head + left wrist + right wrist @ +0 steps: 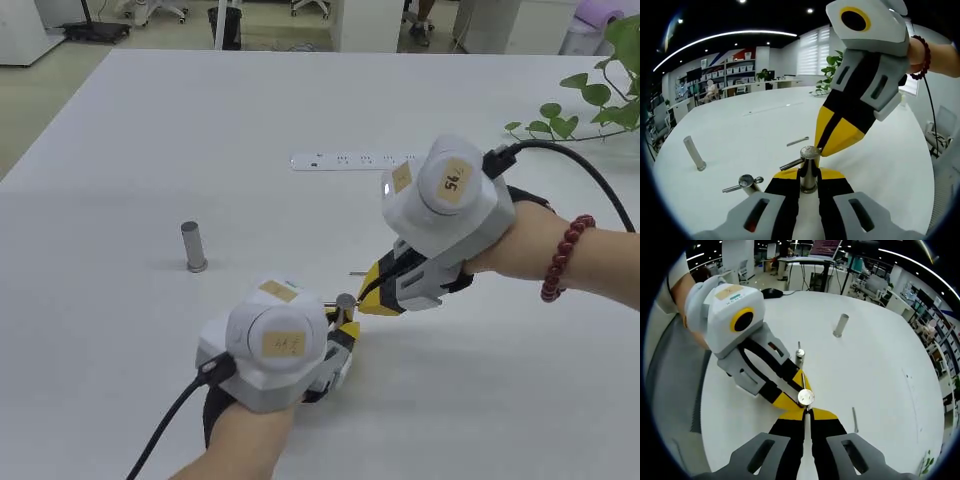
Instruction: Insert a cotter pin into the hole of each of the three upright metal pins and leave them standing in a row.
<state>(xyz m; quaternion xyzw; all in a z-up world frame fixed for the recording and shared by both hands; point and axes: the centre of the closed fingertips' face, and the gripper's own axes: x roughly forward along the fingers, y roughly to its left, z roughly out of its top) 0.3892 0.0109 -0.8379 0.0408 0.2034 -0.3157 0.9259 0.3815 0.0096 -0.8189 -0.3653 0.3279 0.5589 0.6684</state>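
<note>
An upright metal pin [345, 301] [809, 167] [806, 397] stands between the jaws of my left gripper [345, 326] [809, 176], which is shut on it. A cotter pin [790, 163] [802, 382] passes through its hole, and my right gripper [364, 300] [806, 412] is shut on the cotter pin's end right beside the pin's top. A second metal pin [746, 183] [800, 356] with a cotter pin through it stands just beyond. The third metal pin [193, 247] [694, 153] [841, 325] stands bare, farther left. A loose cotter pin [357, 272] [797, 141] [855, 420] lies on the table.
The white table [150, 130] carries a white power strip [350, 160] farther back. A green plant [600, 100] reaches in at the far right edge. Office desks and chairs stand beyond the table.
</note>
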